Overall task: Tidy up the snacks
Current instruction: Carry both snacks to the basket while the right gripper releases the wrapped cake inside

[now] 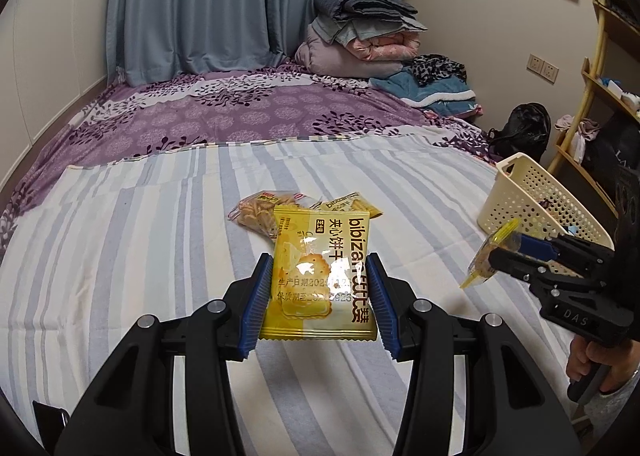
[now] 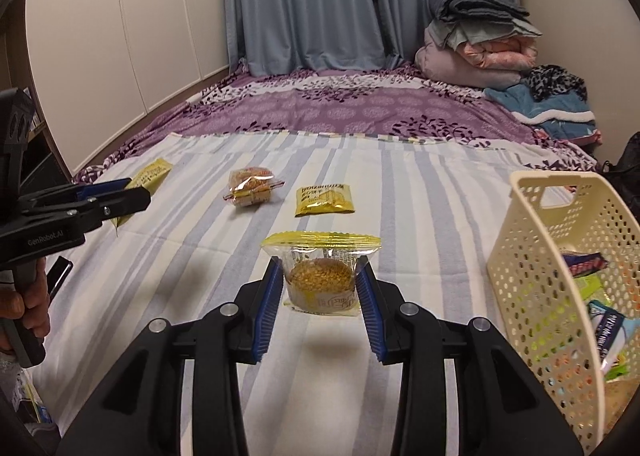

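Between the left gripper (image 1: 318,296) jaws a yellow biscuit packet (image 1: 320,272) is clamped; the right gripper (image 2: 320,296) jaws grip a clear cake pack (image 2: 320,276). Both hang above the bed (image 2: 160,276). Best carried clear over the basket (image 2: 520,256) rim at the right edge, then released.

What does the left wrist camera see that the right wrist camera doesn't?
Only the left wrist view shows the yellow biscuit packet face-on between the left gripper fingers, plus wall sockets.

Only the right wrist view shows the white wardrobe and the snacks inside the basket.

Both show the striped bed sheet, curtains, folded bedding pile, and the round cake packet held in the right gripper.
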### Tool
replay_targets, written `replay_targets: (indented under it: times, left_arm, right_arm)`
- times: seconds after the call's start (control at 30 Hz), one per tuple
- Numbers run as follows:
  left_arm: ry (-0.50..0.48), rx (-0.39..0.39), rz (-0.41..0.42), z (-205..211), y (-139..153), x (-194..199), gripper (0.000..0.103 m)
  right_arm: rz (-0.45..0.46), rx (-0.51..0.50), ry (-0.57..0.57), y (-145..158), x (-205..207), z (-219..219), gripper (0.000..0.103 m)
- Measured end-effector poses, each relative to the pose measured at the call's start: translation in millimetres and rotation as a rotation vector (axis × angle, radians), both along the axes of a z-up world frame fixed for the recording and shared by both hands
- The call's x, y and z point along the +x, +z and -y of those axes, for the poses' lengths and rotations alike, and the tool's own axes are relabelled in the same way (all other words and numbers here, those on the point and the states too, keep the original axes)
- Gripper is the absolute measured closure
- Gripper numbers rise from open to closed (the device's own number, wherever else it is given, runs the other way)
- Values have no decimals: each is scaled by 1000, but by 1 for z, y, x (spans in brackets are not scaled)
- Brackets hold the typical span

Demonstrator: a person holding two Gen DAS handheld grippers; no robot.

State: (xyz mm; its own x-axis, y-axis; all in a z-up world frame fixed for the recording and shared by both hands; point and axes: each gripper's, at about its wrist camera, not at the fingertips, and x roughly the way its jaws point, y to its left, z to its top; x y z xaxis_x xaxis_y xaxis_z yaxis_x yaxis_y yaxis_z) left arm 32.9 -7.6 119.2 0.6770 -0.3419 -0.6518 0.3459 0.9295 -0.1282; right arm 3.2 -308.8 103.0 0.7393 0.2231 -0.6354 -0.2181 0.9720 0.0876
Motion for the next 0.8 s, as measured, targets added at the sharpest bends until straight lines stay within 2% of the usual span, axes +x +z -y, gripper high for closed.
replay_targets:
  times: [0.4,0.8]
  left_arm:
    - [-76,9,50,34,25,-19,55]
    - [-157,23,77,73,38,-31,55]
  right_arm:
    - [110,28,-152,39,-41,69,65]
    - [127,14,-384,40,-74,163,65]
